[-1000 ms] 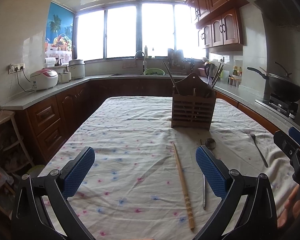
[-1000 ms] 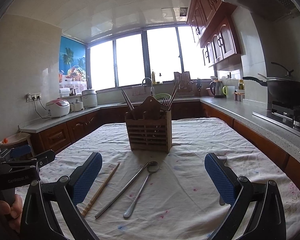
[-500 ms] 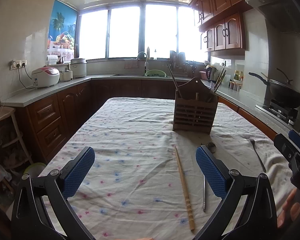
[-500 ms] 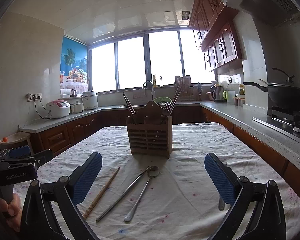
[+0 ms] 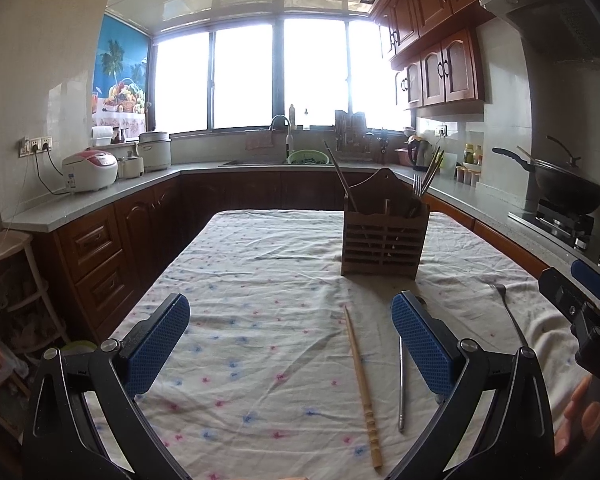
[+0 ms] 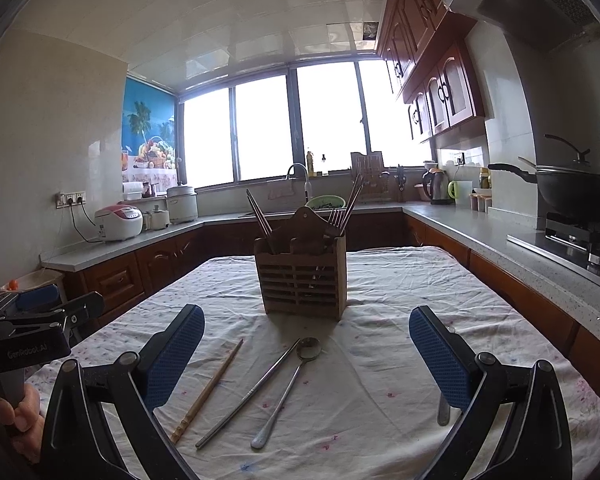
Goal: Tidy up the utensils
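Observation:
A wooden utensil holder (image 6: 302, 276) stands on the cloth-covered table (image 6: 400, 292), with chopsticks and forks in it; it also shows in the left wrist view (image 5: 382, 236). In front of it lie a wooden chopstick (image 6: 208, 390), a metal chopstick (image 6: 248, 394) and a spoon (image 6: 288, 388). A fork (image 5: 510, 316) lies at the right, partly hidden behind my right gripper's finger. My right gripper (image 6: 306, 354) is open and empty above the utensils. My left gripper (image 5: 290, 344) is open and empty, left of the wooden chopstick (image 5: 362, 388).
Kitchen counters run round the table on three sides. A wok (image 6: 576, 192) sits on the stove at the right. A rice cooker (image 6: 118, 222) stands on the left counter. A sink (image 5: 286, 156) lies under the window.
Both grippers have risen and tilted up a little; the holder and utensils sit lower in both views. Nothing on the table has moved.

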{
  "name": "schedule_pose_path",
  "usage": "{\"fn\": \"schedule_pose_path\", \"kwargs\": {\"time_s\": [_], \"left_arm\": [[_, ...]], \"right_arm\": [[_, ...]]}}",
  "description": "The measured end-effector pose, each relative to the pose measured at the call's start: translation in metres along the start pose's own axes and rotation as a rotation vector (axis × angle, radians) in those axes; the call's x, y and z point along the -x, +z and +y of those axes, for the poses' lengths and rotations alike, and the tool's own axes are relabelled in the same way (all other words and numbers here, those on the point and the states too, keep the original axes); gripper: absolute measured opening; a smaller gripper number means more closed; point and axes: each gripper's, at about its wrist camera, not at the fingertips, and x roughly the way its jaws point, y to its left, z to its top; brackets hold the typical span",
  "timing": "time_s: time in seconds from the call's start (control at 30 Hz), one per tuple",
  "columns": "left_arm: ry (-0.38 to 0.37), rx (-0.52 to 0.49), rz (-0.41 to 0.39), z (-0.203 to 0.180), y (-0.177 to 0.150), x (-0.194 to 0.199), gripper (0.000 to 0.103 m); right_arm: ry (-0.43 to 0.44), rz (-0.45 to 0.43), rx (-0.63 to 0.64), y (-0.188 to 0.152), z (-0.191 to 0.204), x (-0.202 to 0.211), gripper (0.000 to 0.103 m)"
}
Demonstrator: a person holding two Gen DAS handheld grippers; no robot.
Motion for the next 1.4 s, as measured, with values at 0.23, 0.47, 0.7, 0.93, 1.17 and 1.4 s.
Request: {"fn": "schedule_pose_path", "kwargs": {"time_s": [0.23, 0.47, 0.7, 0.93, 1.17, 1.4], "left_arm": [[-0.032, -0.007, 0.105, -0.002, 0.013, -0.02, 0.103], [-0.01, 0.0, 0.158, -0.001, 0.019, -0.033, 0.103], [-0.006, -0.024, 0.156, -0.005, 0.018, -0.03, 0.103], [-0.019, -0.014, 0.126, -0.005, 0.017, -0.022, 0.103], [-0.037, -0.006, 0.073, -0.007, 0.013, -0.012, 0.103], [-0.025, -0.01, 0.053, -0.009, 0.009, -0.01, 0.103]], "right_arm": [[-0.004, 0.131, -0.012, 0.016, -0.006, -0.019, 0.103], [-0.008, 0.191, -0.021, 0.02, -0.003, -0.025, 0.103], [-0.002, 0.177, -0.007, 0.021, 0.003, -0.022, 0.103], [-0.021, 0.123, -0.014, 0.016, 0.0, -0.017, 0.103], [-0.027, 0.057, -0.007, 0.005, 0.0, -0.012, 0.103], [-0.023, 0.057, -0.006, 0.001, 0.001, -0.013, 0.103]]}}
